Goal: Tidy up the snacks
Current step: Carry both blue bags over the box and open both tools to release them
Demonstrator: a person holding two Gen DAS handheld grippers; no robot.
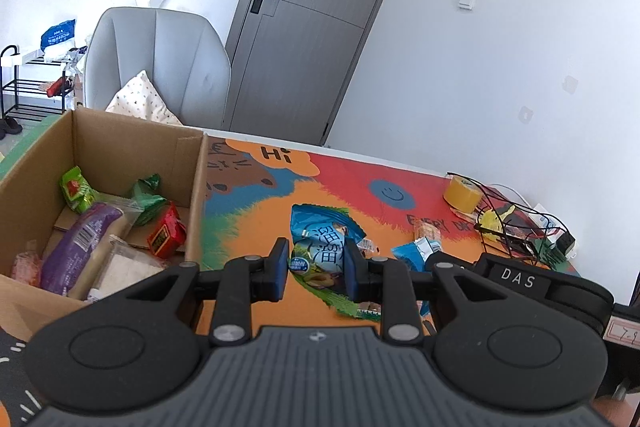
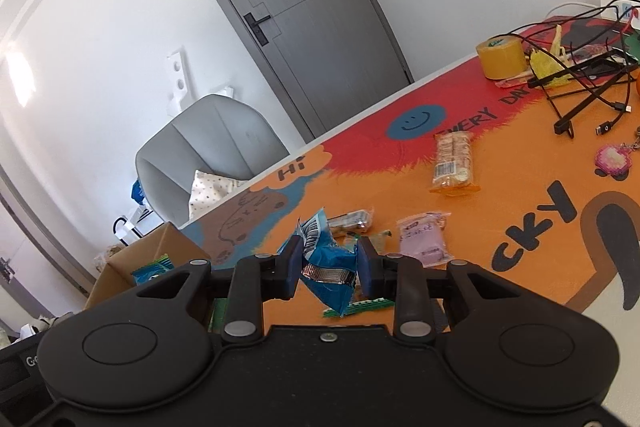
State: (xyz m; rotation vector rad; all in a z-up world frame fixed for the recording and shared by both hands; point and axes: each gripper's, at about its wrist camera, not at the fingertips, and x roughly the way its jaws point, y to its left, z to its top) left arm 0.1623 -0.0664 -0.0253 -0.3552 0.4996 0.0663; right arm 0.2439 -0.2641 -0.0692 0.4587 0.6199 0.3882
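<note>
My left gripper (image 1: pixel 316 265) is shut on a large blue and green snack bag (image 1: pixel 320 247), held just above the colourful table mat (image 1: pixel 256 219). A cardboard box (image 1: pixel 196 195) stands to its left and holds several snacks, among them a purple packet (image 1: pixel 76 251), green packets (image 1: pixel 76 189) and a red packet (image 1: pixel 166 233). My right gripper (image 2: pixel 329 267) is shut on a small blue packet (image 2: pixel 328 273) above the mat (image 2: pixel 520 195). A pink packet (image 2: pixel 424 239), a cracker pack (image 2: pixel 454 163) and a dark bar (image 2: pixel 352 219) lie on the mat beyond it.
A roll of yellow tape (image 1: pixel 462 193) and a tangle of black cables (image 2: pixel 580 79) sit at the table's far right, next to a wire basket (image 1: pixel 508 227). A grey chair (image 1: pixel 160 67) and a grey door (image 1: pixel 312 27) stand behind the table.
</note>
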